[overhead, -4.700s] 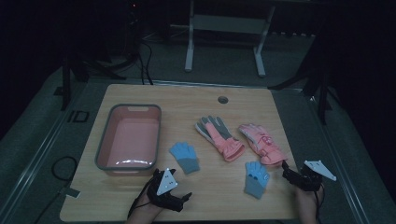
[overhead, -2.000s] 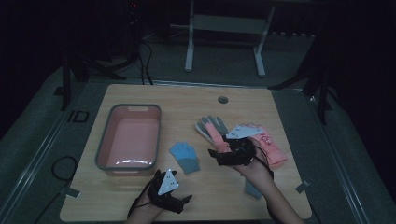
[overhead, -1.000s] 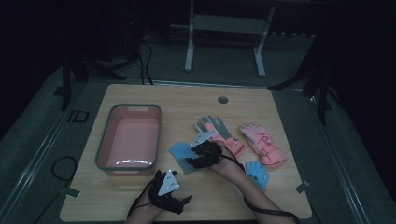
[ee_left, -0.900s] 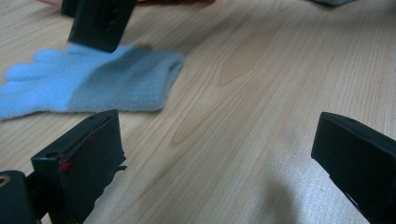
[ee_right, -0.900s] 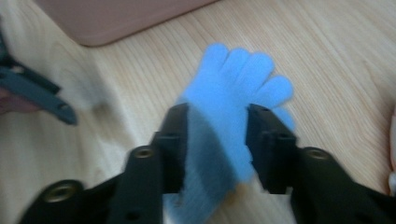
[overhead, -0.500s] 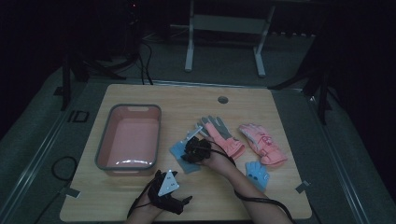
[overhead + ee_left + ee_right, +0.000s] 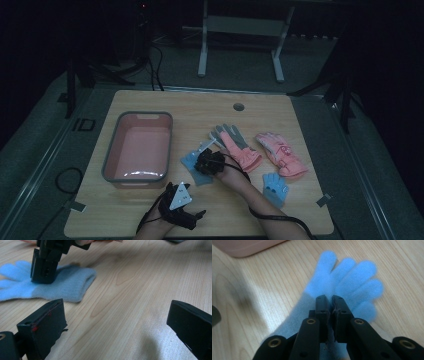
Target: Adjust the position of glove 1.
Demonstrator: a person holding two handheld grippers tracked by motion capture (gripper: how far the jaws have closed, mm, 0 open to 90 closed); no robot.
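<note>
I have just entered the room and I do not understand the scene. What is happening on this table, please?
A person works at a wooden table with a gripper in each hand. The right gripper has just been closing and now pinches a small blue glove that lies flat beside a pink tub. The left gripper rests open near the table's front edge, holding nothing. Two pink gloves and another blue glove lie to the right.

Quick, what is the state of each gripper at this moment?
Left gripper: open, holding nothing, above bare table.
Right gripper: its fingers have just been closing; now shut on the blue glove.
</note>
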